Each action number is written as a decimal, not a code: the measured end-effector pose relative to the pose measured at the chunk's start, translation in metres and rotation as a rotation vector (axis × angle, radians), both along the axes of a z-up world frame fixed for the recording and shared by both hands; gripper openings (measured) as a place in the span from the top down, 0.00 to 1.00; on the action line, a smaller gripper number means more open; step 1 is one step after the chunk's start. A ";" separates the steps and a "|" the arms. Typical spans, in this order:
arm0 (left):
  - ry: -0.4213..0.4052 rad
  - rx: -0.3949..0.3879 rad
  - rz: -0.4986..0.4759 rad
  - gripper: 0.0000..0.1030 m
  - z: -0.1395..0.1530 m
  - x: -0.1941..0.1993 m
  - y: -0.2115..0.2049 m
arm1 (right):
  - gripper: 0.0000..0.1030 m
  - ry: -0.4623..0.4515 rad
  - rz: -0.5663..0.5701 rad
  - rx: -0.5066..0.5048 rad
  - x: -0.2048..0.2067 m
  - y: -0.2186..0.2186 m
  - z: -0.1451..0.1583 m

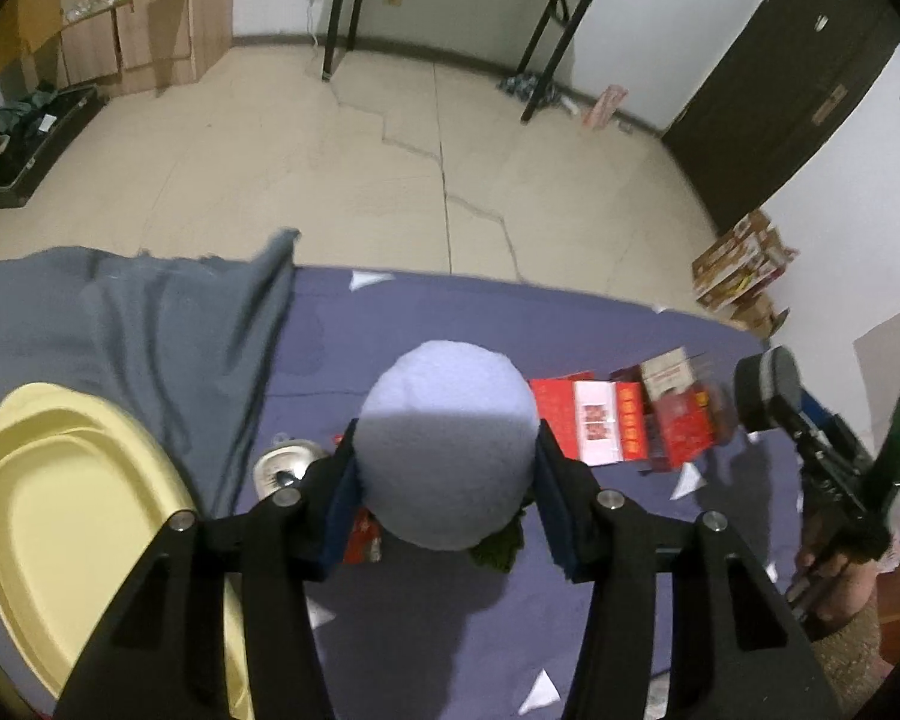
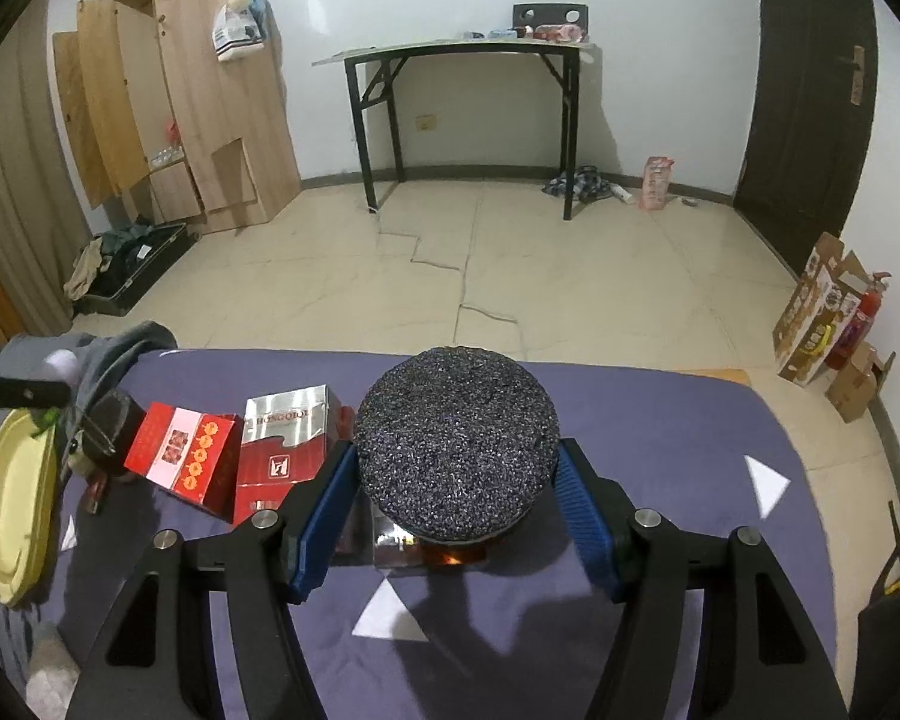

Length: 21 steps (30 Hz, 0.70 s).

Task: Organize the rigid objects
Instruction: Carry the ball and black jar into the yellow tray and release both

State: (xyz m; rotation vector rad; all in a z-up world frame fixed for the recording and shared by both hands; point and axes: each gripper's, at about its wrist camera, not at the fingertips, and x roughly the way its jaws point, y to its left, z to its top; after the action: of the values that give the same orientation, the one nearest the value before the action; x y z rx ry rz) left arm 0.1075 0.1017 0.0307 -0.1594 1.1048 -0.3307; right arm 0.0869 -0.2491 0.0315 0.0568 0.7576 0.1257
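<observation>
My left gripper (image 1: 447,450) is shut on a pale lavender foam ball (image 1: 447,414), its blue pads pressing both sides, above the purple sheet (image 1: 570,330). Under the ball show a green scrap (image 1: 498,552), a small red pack (image 1: 363,540) and a metal tin (image 1: 285,462). My right gripper (image 2: 456,468) is shut on a dark speckled round object (image 2: 456,426), which also appears at the right of the left wrist view as the dark round object (image 1: 768,387). Red boxes (image 2: 180,459) and a silver-red carton (image 2: 285,438) lie left of it.
A yellow oval tray (image 1: 60,510) sits at the left edge, beside a rumpled grey cloth (image 1: 150,324). A hand (image 1: 834,570) grips the right tool. Beyond the sheet are tiled floor, a black-legged table (image 2: 468,54), wooden boards and cardboard boxes (image 2: 822,312).
</observation>
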 end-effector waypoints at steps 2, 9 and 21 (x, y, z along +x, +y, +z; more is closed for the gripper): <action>-0.023 -0.015 0.022 0.48 0.017 -0.010 0.018 | 0.37 -0.014 0.012 0.008 -0.009 0.002 0.011; -0.075 0.012 0.180 0.48 0.058 -0.051 0.132 | 0.37 -0.096 0.222 0.037 -0.046 0.080 0.077; 0.060 0.111 0.334 0.48 -0.062 -0.065 0.253 | 0.38 0.016 0.727 0.012 -0.095 0.362 0.046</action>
State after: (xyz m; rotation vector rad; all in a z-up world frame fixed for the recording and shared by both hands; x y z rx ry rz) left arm 0.0422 0.3549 -0.0309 -0.2524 1.1316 0.0340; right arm -0.0082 0.1131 0.0778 -0.2107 0.7651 0.8209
